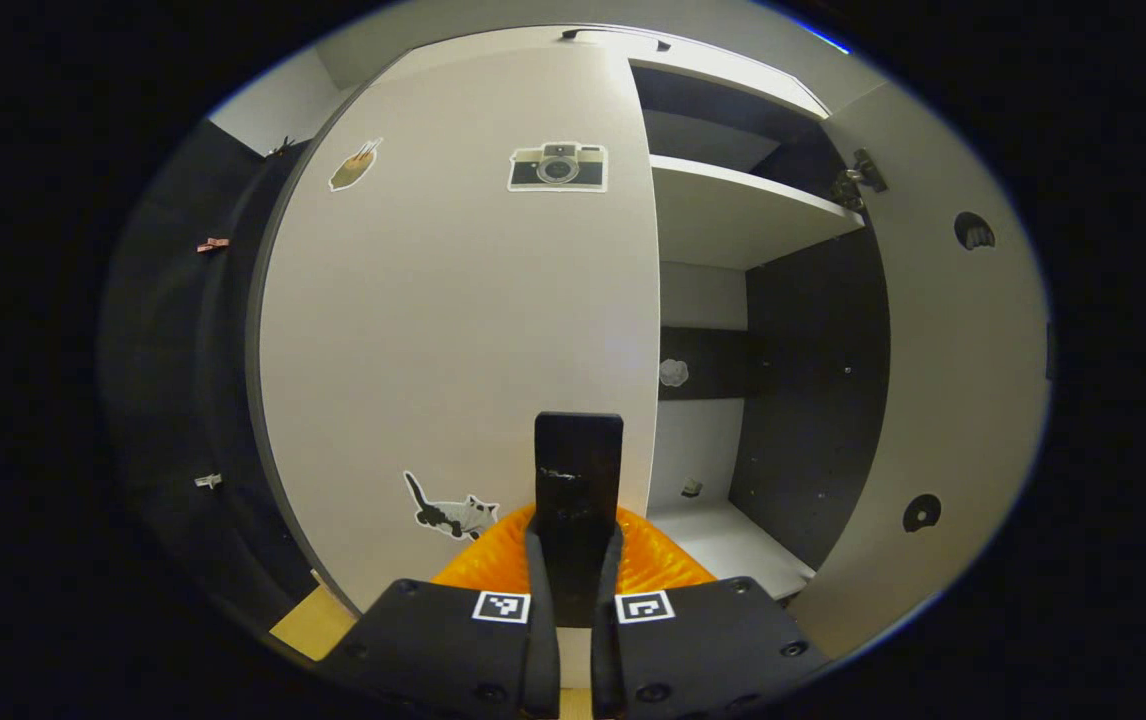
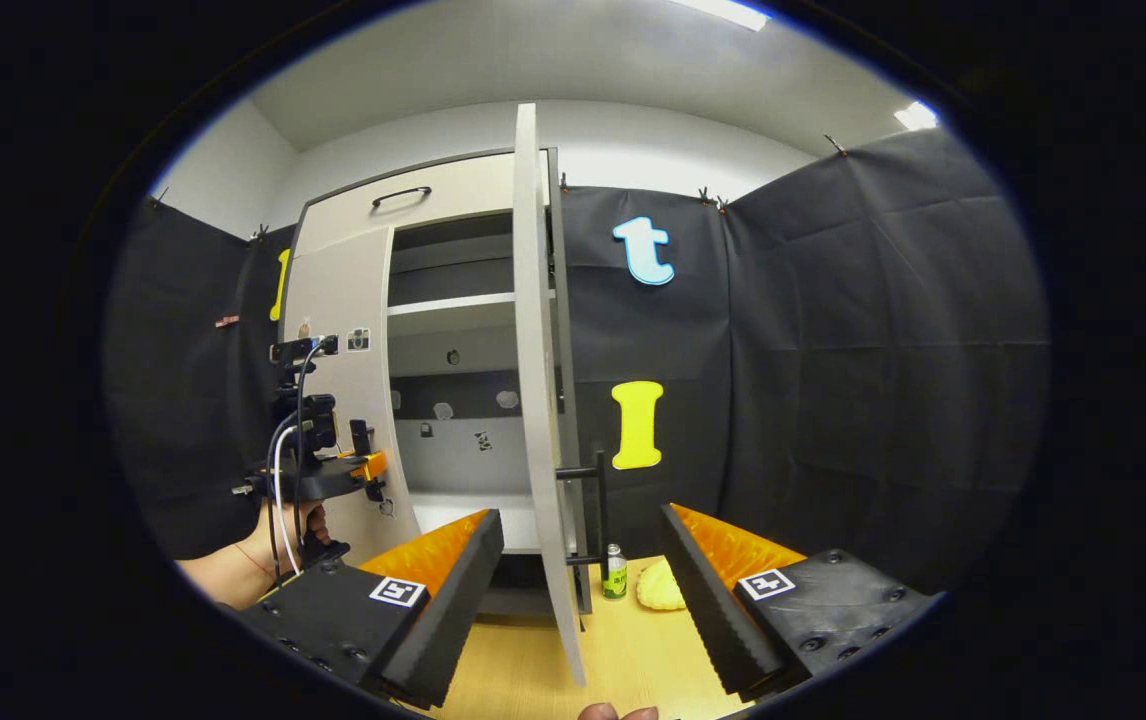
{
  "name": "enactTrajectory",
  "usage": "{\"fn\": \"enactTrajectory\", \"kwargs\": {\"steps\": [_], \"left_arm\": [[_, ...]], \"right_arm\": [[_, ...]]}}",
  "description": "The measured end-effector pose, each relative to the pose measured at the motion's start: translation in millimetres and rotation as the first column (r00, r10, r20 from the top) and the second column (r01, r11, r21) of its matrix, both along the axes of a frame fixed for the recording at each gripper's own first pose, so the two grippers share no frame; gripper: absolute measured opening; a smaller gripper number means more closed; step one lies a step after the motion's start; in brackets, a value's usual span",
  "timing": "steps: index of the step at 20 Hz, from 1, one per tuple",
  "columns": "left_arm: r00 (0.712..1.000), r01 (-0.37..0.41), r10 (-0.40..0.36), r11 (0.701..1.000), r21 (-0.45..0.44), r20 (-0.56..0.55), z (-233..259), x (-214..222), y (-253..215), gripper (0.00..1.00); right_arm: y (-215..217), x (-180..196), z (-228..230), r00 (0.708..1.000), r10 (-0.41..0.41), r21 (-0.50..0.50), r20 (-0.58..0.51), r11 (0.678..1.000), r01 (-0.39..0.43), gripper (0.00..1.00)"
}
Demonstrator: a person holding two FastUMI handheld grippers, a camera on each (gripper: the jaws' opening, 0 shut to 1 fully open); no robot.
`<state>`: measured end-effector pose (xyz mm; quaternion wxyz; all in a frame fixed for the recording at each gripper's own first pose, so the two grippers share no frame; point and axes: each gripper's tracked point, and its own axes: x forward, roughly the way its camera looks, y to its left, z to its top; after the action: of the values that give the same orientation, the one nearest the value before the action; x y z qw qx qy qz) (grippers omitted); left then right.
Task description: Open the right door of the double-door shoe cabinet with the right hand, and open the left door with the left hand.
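- Left door (image 1: 453, 330): shut flat, centre of the left gripper view; camera sticker (image 1: 558, 166) upper centre, cat sticker (image 1: 453, 515) lower centre; not yet opened.
- Left door handle (image 1: 578, 450): dark upright bar, lower centre, by the door's free edge; likely the pull point for swinging the door out.
- Left gripper (image 1: 576, 545): bottom centre; fingers drawn close on either side of the left door handle, seemingly clamped on it; judged ready for the pull; seen from outside at centre left of the right gripper view (image 2: 361, 462), level with the door edge, held by a hand (image 2: 293, 525).
- Right door (image 2: 548, 400): wide open, edge-on at centre of the right gripper view; also at right of the left gripper view (image 1: 953, 350); this half of the task looks done.
- Right door handle (image 2: 595, 510): bar on the outer face, lower centre; not gripped.
- Right gripper (image 2: 583, 590): bottom of frame; fingers spread wide, holding nothing; door edge between them in the picture, contact not apparent.
- Cabinet interior: shelf (image 1: 753, 205) upper right, dark side wall beneath; no shoes discernible.
- Surroundings: small bottle (image 2: 614, 572) and pale yellow lump (image 2: 658, 588) on the wooden surface (image 2: 533, 660) just beside the open door's foot; well apart from the left door's swing; possible obstruction there limited to the hand and gripper.
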<state>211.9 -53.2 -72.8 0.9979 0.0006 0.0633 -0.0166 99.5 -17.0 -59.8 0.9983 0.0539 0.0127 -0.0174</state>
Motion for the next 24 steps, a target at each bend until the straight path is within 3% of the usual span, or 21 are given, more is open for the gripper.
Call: {"fn": "enactTrajectory", "kwargs": {"steps": [11, 24], "left_arm": [[0.999, 0.032, -0.033, 0.998, -0.05, -0.018, 7, -101, 45, 0.17], [0.996, 0.088, -0.09, 0.995, -0.054, -0.023, 10, -146, 93, 0.15]], "right_arm": [[31, -10, 4, 0.997, 0.073, 0.003, 0.018, 0.997, -0.073, 0.98], [84, -21, 5, 0.993, 0.117, -0.016, 0.027, 0.993, -0.116, 0.98]]}}
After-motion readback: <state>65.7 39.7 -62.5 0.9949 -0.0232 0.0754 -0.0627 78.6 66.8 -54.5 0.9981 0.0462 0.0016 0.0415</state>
